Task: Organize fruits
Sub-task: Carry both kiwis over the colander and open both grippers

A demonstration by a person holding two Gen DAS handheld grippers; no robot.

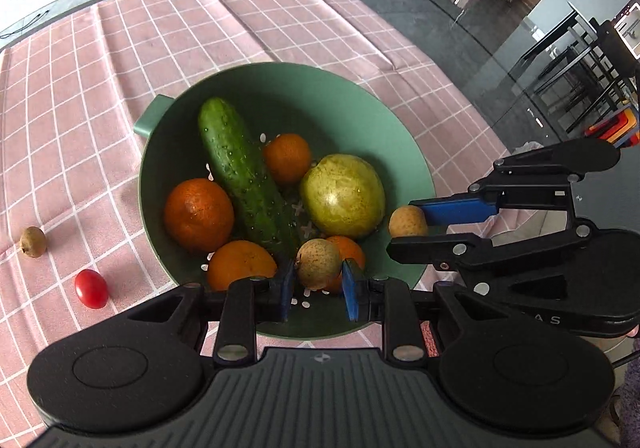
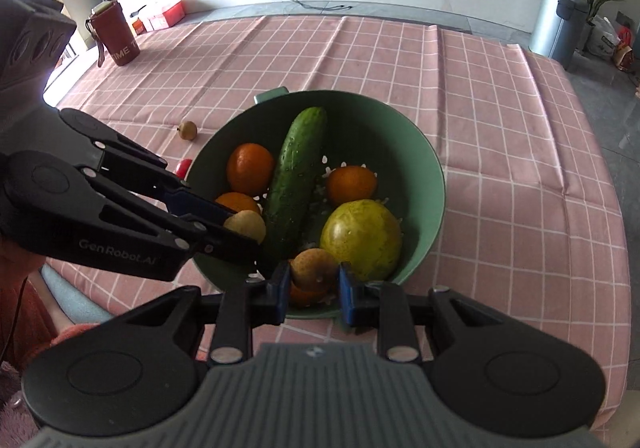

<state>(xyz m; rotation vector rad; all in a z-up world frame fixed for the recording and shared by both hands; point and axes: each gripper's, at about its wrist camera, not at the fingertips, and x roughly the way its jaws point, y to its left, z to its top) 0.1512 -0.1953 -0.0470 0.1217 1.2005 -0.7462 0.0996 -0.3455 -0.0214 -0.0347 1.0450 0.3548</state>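
Observation:
A green colander bowl [image 1: 404,151] on the pink checked cloth holds a cucumber [image 1: 240,171], several oranges [image 1: 199,213] and a yellow-green round fruit [image 1: 342,195]. My left gripper [image 1: 318,280] is shut on a small brown longan [image 1: 318,263] over the bowl's near rim. My right gripper [image 2: 312,280] is shut on another longan [image 2: 314,268] above the bowl; in the left wrist view it enters from the right holding that longan [image 1: 408,221]. The left gripper's longan shows in the right wrist view [image 2: 246,226].
A loose longan [image 1: 33,242] and a cherry tomato [image 1: 91,288] lie on the cloth left of the bowl. A red bottle [image 2: 116,33] stands at the table's far left corner. A grey bin [image 2: 558,21] stands beyond the table.

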